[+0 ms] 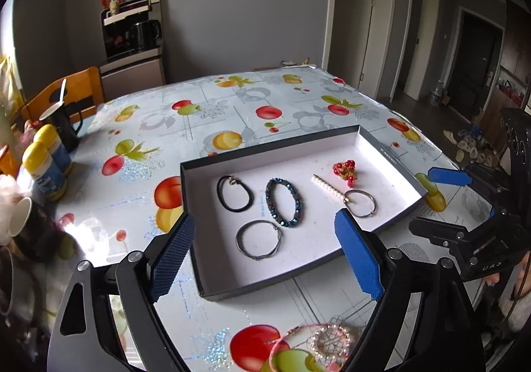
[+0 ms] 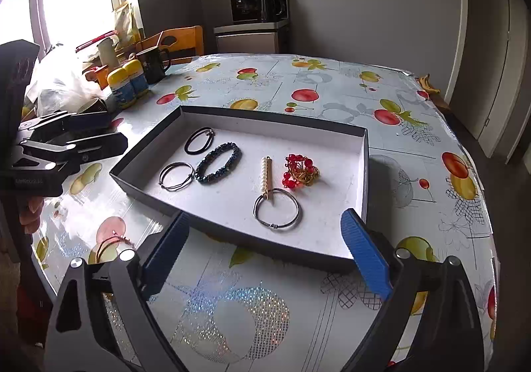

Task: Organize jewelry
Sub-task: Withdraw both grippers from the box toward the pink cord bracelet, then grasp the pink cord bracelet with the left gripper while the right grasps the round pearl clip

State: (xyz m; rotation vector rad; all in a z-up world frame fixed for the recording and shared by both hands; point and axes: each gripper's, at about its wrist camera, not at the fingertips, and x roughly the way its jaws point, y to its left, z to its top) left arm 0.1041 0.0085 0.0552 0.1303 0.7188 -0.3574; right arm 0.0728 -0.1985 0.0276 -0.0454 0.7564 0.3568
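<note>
My left gripper (image 1: 262, 259) gapes wide, empty; pink beaded bracelets (image 1: 318, 342) lie under its jaws. Ahead, shallow box (image 1: 195, 232) holds black hair tie (image 1: 234, 192), blue bracelet (image 1: 283, 202), pearl clip (image 1: 328, 187). My right gripper (image 2: 265, 250) likewise released.

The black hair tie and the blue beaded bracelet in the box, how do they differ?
The black hair tie is a thin, smooth, plain black loop; the blue beaded bracelet is thick, bumpy and glints dark blue. The hair tie lies nearer the box's end wall, with a small clasp; the bracelet lies toward the middle. Both lie flat as oval loops, side by side, not touching.
</note>
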